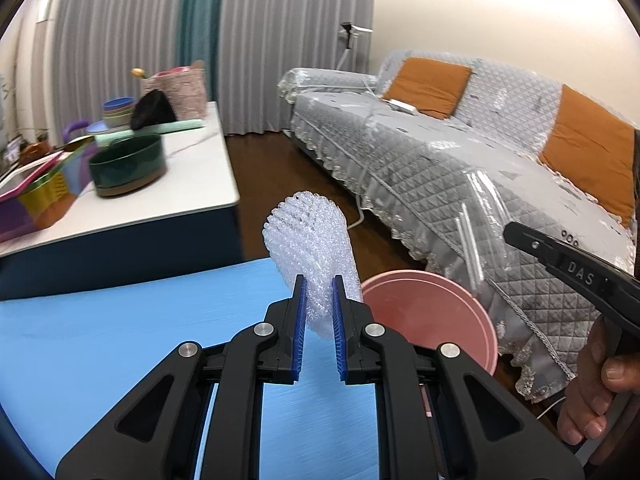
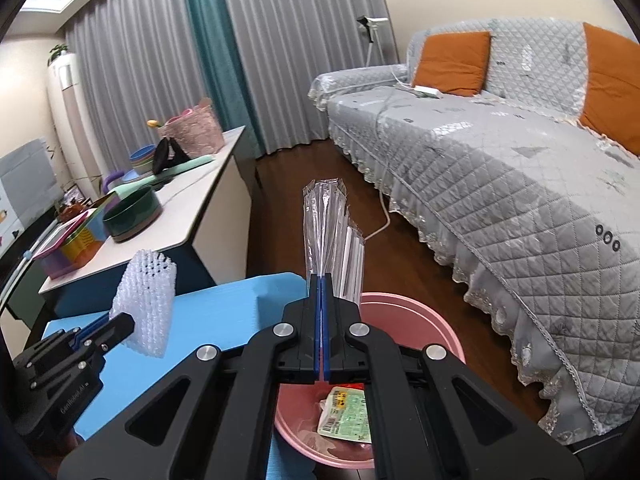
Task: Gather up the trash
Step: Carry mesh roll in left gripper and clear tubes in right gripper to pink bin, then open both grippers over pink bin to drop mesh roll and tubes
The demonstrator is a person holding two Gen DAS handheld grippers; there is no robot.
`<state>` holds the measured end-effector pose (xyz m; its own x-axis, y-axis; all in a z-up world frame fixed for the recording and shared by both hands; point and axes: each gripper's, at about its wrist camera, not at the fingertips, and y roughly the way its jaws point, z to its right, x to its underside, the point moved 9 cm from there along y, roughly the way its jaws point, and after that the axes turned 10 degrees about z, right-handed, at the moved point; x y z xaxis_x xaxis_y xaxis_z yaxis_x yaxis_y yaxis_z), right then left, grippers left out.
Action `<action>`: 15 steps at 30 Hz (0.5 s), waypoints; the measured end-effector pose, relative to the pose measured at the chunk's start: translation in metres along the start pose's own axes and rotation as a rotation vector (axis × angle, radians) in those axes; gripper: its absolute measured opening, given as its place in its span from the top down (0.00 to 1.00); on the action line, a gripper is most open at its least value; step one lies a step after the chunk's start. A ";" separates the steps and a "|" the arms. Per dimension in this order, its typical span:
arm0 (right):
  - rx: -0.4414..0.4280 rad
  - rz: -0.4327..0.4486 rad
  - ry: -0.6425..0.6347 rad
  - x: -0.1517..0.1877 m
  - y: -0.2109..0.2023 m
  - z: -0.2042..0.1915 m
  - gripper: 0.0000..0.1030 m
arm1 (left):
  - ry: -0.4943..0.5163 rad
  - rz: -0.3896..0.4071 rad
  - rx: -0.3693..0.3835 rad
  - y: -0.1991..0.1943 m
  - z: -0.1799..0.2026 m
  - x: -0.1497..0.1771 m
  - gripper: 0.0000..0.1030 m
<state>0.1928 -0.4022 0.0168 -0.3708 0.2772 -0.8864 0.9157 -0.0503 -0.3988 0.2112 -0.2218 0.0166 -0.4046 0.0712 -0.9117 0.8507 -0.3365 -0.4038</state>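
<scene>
My left gripper [image 1: 319, 286] is shut on a white foam net sleeve [image 1: 310, 248], held upright above the blue mat [image 1: 120, 320]; the sleeve also shows in the right wrist view [image 2: 145, 304]. My right gripper [image 2: 322, 282] is shut on a clear plastic wrapper with white straws [image 2: 332, 232], held over the pink bin [image 2: 432, 320]. The bin holds a green and yellow packet [image 2: 346, 412]. In the left wrist view the bin [image 1: 432, 316] stands right of the sleeve, and the wrapper [image 1: 480, 216] hangs above it.
A white low table [image 1: 192, 184] behind the mat carries a dark green bowl [image 1: 128, 164], colourful boxes and a pink basket [image 1: 180, 88]. A grey quilted sofa [image 1: 460, 160] with orange cushions runs along the right. Dark wood floor lies between them.
</scene>
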 end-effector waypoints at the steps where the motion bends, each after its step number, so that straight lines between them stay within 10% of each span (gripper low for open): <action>1: 0.006 -0.003 0.003 0.001 0.001 0.003 1.00 | 0.003 -0.003 0.008 0.003 0.004 0.001 0.88; 15: 0.064 -0.037 0.031 0.010 0.015 0.031 1.00 | 0.036 -0.077 0.088 0.046 0.045 0.022 0.88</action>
<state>0.1979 -0.4301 -0.0053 -0.3985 0.3096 -0.8633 0.8892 -0.1002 -0.4464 0.2269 -0.2777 -0.0187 -0.4542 0.1336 -0.8808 0.7839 -0.4100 -0.4664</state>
